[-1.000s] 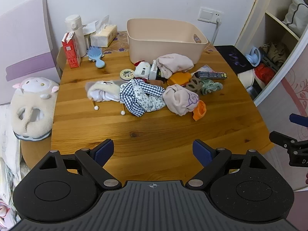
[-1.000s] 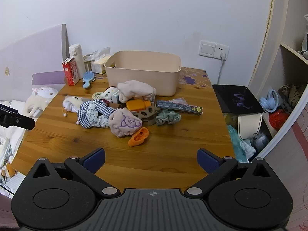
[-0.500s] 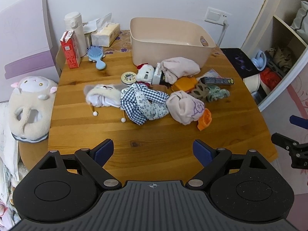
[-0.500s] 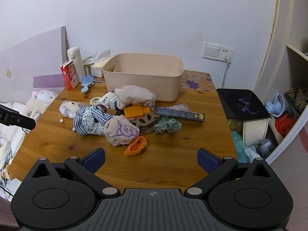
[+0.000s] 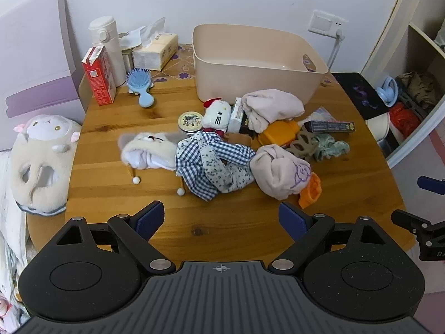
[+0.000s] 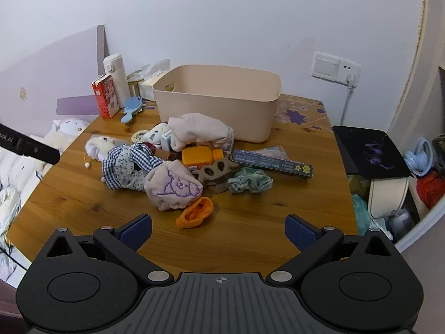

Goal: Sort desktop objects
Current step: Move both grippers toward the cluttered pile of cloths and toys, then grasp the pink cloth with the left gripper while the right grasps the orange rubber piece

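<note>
A heap of small things lies mid-table in front of an empty beige bin (image 5: 258, 61) (image 6: 219, 97). In it are a checked cloth (image 5: 211, 161) (image 6: 125, 167), a pink cloth with a purple drawing (image 5: 281, 169) (image 6: 172, 186), an orange sock (image 5: 310, 192) (image 6: 196, 213), a white cat plush (image 5: 217, 114), an orange bottle (image 6: 200, 154), a green scrunchie (image 6: 249, 183) and a dark long box (image 6: 272, 164). My left gripper (image 5: 221, 218) hovers open over the near table edge, short of the heap. My right gripper (image 6: 218, 226) is open too, just before the orange sock.
A red carton (image 5: 98, 79), white flask (image 5: 107, 47), tissue box (image 5: 154, 51) and blue hairbrush (image 5: 140, 83) stand at the back left. A sheep plush (image 5: 41, 161) lies off the left edge. A shelf with clutter (image 5: 408, 103) is on the right.
Both grippers have drifted forward toward the heap, so the objects look larger and nearer. Nothing on the table has moved; both stay open.
</note>
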`<state>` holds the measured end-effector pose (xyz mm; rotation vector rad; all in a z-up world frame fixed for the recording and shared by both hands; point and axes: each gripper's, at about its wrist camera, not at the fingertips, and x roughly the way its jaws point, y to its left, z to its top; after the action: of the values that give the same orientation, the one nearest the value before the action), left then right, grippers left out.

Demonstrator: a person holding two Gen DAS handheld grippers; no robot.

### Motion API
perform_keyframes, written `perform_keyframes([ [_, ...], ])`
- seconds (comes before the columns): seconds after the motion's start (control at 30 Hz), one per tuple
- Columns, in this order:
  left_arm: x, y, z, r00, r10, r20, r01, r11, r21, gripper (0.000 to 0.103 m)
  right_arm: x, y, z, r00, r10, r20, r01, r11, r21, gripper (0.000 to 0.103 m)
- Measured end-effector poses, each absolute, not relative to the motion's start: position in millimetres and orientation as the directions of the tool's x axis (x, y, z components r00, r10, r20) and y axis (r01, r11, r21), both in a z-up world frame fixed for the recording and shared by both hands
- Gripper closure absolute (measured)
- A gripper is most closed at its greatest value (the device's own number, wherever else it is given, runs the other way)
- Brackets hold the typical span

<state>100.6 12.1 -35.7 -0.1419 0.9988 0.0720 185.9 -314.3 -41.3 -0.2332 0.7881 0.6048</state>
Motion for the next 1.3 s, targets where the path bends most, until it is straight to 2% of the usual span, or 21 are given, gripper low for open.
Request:
perform_keyframes([
  [0.43,146.6,-2.8,-62.5,0.539,-0.005,-0.842,-0.1,0.993,-0.07,0.012,231.4,-292.4,-75.3,0.462,0.455,-0.761,-0.692,0.722,0.012,0.0],
  [1.0,206.0,-51.5,-110.4,0.45,-0.043,-0.892,-0.051,0.996,-0.073,0.012,283.2,-260.1,-139.8,0.295,0.485,-0.823,-0.767,0.634,0.098,0.0],
  [1.17,221.7,-59.1,-123.5,0.418,-0.085,-0.904,-0.034,0.993,-0.109,0.012,292.8,-255.3,-152.4,0.256,0.488,-0.834,-0.776,0.619,0.124,0.007],
  [1.3,232.1,-67.1,-133.2,0.399,-0.068,-0.914,-0.035,0.995,-0.089,0.013,298.6,-251.2,-161.4,0.217,0.499,-0.839,-0.779,0.606,0.159,0.009],
])
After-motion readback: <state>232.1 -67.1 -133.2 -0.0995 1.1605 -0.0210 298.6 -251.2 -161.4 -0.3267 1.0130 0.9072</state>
